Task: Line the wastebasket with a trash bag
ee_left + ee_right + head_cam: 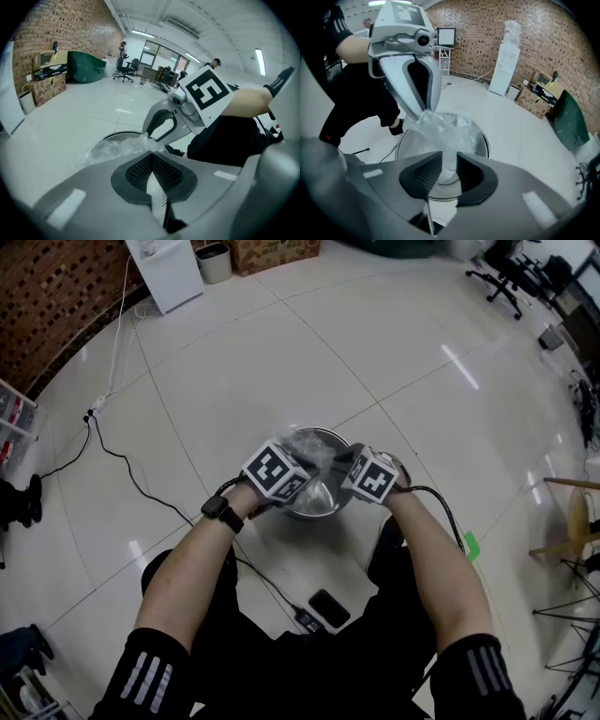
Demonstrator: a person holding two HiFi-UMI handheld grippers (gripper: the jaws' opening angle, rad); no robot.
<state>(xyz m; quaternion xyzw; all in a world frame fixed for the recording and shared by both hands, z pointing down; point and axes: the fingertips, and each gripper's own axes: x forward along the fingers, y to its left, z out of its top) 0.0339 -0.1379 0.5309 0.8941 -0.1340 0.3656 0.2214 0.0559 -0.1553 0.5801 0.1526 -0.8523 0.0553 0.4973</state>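
A round metal wastebasket [323, 433] stands on the tiled floor in front of the person's knees. A clear trash bag [313, 450] hangs crumpled over its mouth, held up between both grippers. My left gripper [302, 486] is shut, with a strip of the bag's film [115, 149] pinched between its pads [136, 169]. My right gripper [339, 465] faces it across the basket; its jaws stand a little apart with bunched film [450, 129] filling the gap. In the right gripper view my left gripper [423, 112] pulls the bag up above the basket rim [486, 143].
A black cable [141, 486] runs over the floor to the left of the basket. A phone [329, 608] lies near the person's legs. A white water dispenser [169, 268], a small bin [214, 261] and a cardboard box [272, 251] stand by the brick wall.
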